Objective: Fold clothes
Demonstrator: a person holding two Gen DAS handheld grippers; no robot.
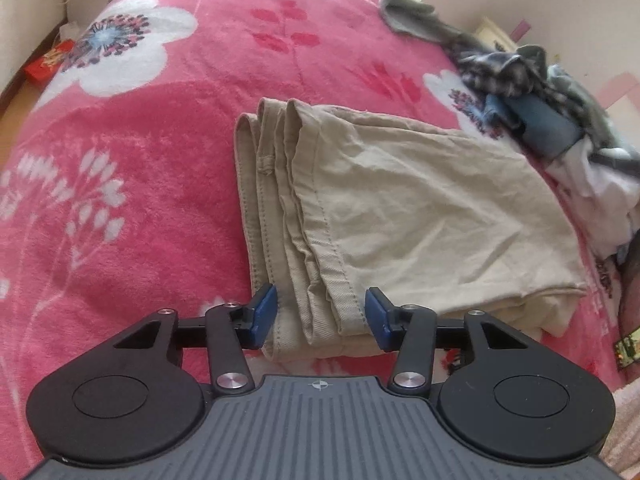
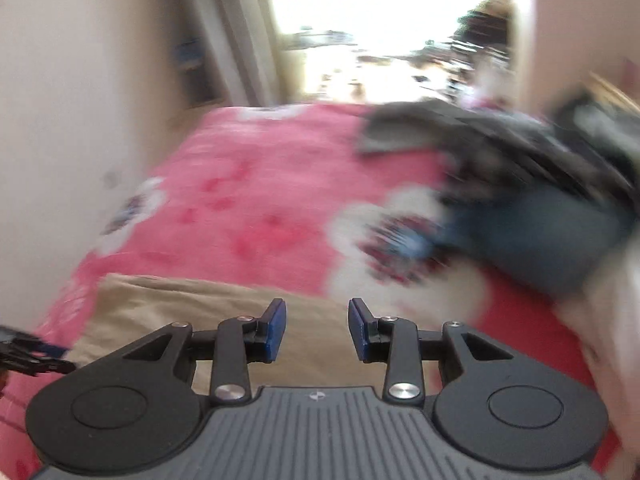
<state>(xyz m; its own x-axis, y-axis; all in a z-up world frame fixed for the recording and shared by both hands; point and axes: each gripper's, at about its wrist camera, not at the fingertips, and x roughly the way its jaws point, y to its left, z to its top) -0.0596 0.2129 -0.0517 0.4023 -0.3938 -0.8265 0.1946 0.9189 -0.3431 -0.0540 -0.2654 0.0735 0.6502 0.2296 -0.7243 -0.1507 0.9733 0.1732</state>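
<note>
Lying folded into a compact stack on the pink floral blanket (image 1: 160,160), the beige trousers (image 1: 400,208) are seen with their hemmed edges lined up on the left, apparently so the bundle stays square. The left gripper (image 1: 320,316) is held over the near hem corner with its jaws spread; the cloth is framed between the blue pads (image 1: 264,312) but not pinched. The right gripper (image 2: 316,328) is also parted and empty, aimed across the trousers toward the pile of unfolded clothes (image 2: 540,200) at the far right, judged the next source.
</note>
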